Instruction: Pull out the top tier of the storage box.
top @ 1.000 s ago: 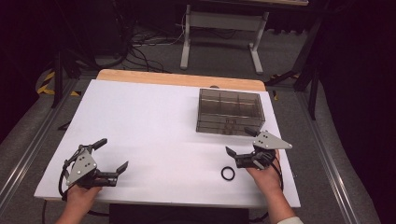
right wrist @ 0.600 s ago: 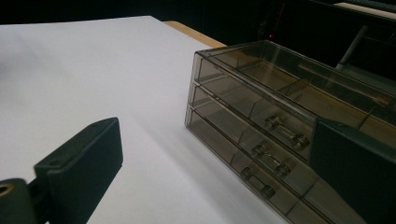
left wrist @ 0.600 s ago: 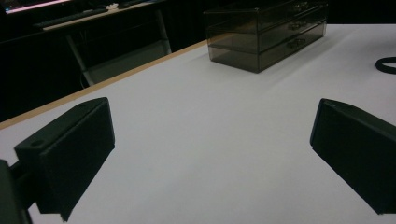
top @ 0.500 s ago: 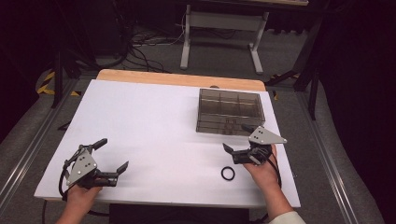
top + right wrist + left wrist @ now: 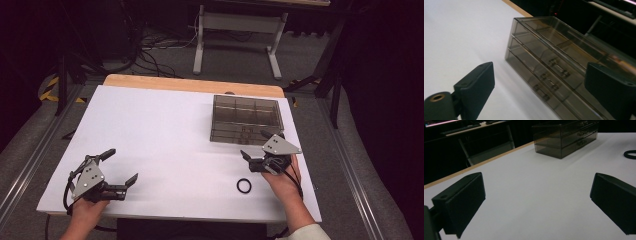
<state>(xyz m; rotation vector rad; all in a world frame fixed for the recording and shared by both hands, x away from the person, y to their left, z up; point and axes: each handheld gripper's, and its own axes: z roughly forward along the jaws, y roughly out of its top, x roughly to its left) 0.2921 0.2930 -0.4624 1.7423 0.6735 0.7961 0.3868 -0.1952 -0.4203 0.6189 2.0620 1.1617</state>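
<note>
drawer box point(image 5: 554, 72) just past r fingers point(image 5: 476, 85), prob. untouched

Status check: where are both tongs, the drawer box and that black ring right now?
Left tongs open, empty, near table edge. Right tongs open, empty, facing drawer box, just closing slightly. Black ring loose on table, beside right hand. Nothing blocking.

This looks like a lab. Loose cables point(image 5: 150, 47) lie on the grey floor point(image 5: 320, 115). A white-covered desk point(image 5: 165, 130) stands among dark surroundings.
</note>
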